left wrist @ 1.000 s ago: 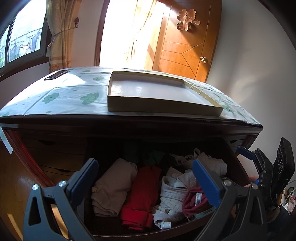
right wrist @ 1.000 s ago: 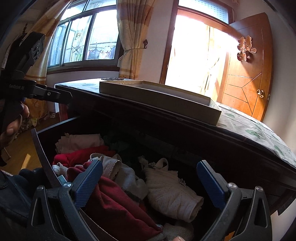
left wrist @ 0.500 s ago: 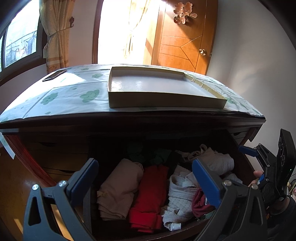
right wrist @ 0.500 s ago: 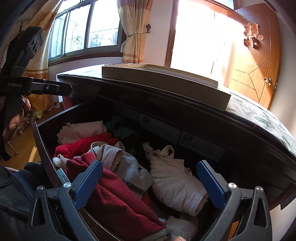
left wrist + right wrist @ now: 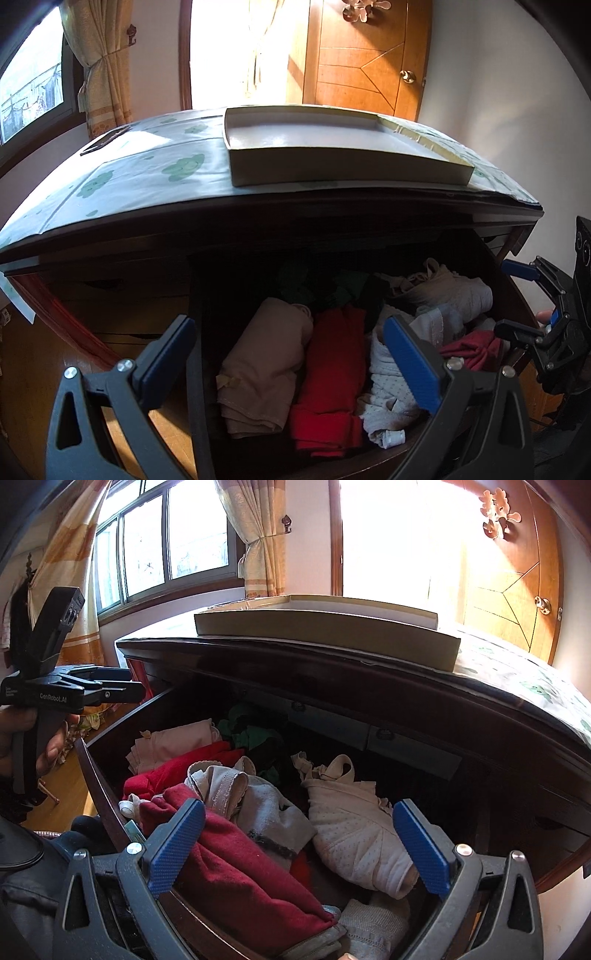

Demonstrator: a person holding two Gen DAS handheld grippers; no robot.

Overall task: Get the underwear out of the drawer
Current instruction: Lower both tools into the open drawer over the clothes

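The open dark wooden drawer (image 5: 99,775) holds folded underwear and other garments. In the left wrist view a pink piece (image 5: 266,369), a red one (image 5: 332,373) and a white dotted one (image 5: 388,384) lie side by side. My left gripper (image 5: 291,354) hangs open above the drawer's front, holding nothing. My right gripper (image 5: 301,834) is open too, over a dark red garment (image 5: 240,878), a grey piece (image 5: 266,812) and a cream dotted piece (image 5: 358,838). Each gripper shows in the other's view, the right gripper (image 5: 535,295) at the drawer's right end and the left gripper (image 5: 92,690) at its left.
A shallow cardboard box (image 5: 332,162) lies on the dresser top, which has a green-patterned cover (image 5: 147,173). A dark flat object (image 5: 105,142) rests at its far left. The dresser top overhangs the back of the drawer. A wooden door (image 5: 369,55) and a window (image 5: 177,546) stand behind.
Both grippers have edged closer to the drawer, so more of its inside shows. The left one has shifted left. Both stay open and the clothes have not moved.
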